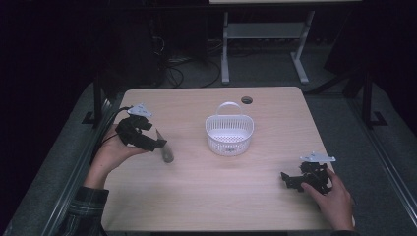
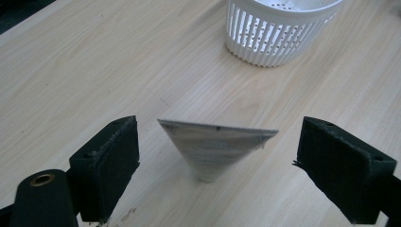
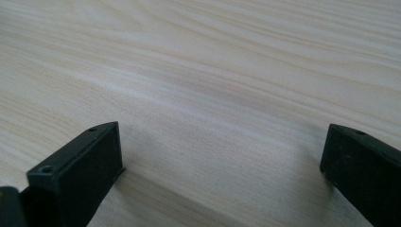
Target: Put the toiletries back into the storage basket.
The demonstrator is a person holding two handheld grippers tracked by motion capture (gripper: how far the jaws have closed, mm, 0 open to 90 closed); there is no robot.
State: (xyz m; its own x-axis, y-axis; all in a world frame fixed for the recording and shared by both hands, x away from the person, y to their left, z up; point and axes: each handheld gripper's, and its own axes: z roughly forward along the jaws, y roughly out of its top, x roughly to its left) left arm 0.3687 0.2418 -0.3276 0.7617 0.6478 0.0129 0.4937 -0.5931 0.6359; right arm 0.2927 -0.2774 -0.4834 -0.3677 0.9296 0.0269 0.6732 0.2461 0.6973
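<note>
Left gripper [image 2: 215, 170] agape, silver pouch [image 2: 215, 149] untouched between its jaws.

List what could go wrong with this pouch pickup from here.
1. The left gripper stands open around the silver pouch without touching it; closing off-centre could push the thin pack aside.
2. The white basket sits beyond it; a low carry might clip its rim.

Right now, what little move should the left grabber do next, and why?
Probably shut the left gripper on the silver packet. Its jaws stand wide open on either side of the packet, not touching it, so it is not held yet. The white basket waits farther along the table, apparently where the packet goes.
</note>
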